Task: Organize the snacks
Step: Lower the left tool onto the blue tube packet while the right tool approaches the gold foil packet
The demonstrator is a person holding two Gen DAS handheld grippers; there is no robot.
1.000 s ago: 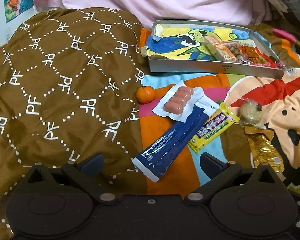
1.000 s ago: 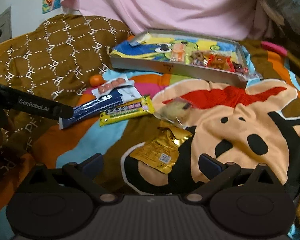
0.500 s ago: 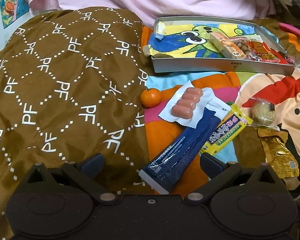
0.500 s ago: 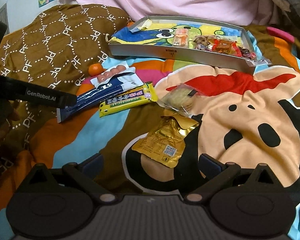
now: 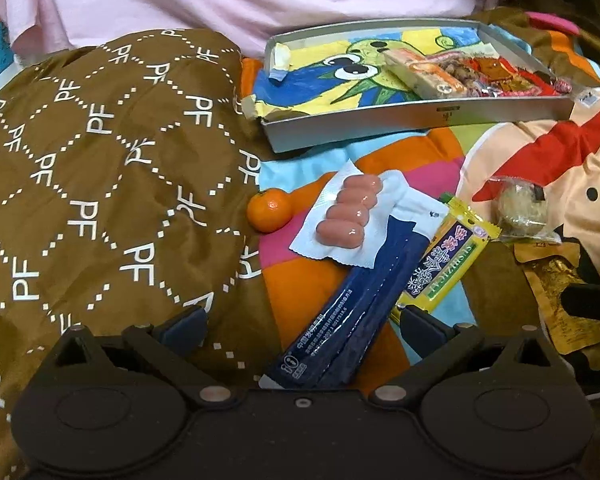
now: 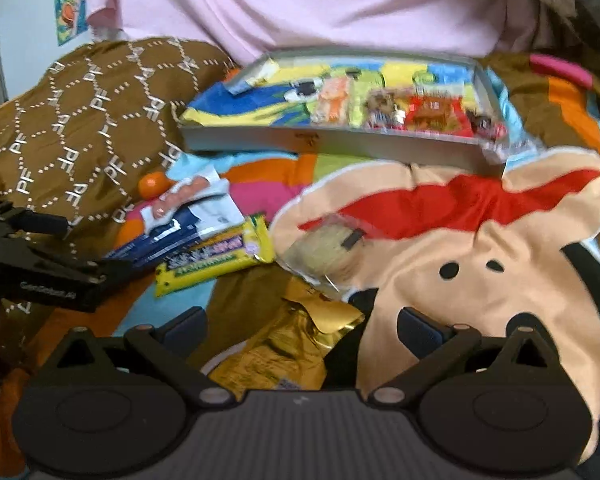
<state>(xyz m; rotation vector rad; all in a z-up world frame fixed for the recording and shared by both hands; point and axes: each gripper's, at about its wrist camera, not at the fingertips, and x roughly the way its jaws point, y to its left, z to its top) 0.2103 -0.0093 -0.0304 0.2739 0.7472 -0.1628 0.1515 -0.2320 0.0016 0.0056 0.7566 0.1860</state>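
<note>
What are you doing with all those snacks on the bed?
A person is tidying snacks into the grey tray, using a gripper in each hand. Some packets already lie in the tray. The left gripper is open around the near end of the blue packet. The right gripper is open over the gold packet. The small orange, sausages and yellow bar lie on the blanket.

Cartoon bedspread (image 5: 540,168) – tray (image 5: 420,118), tangerine (image 5: 269,210), snack packets (image 5: 446,256), brown quilt (image 5: 100,184).

Right wrist view motion-blurred: tray (image 6: 332,142) snack labels unreadable. Gold pouch (image 6: 288,344) near end hidden behind the jaws. Blue sachet (image 5: 352,312) bottom corner hidden likewise, left view.
</note>
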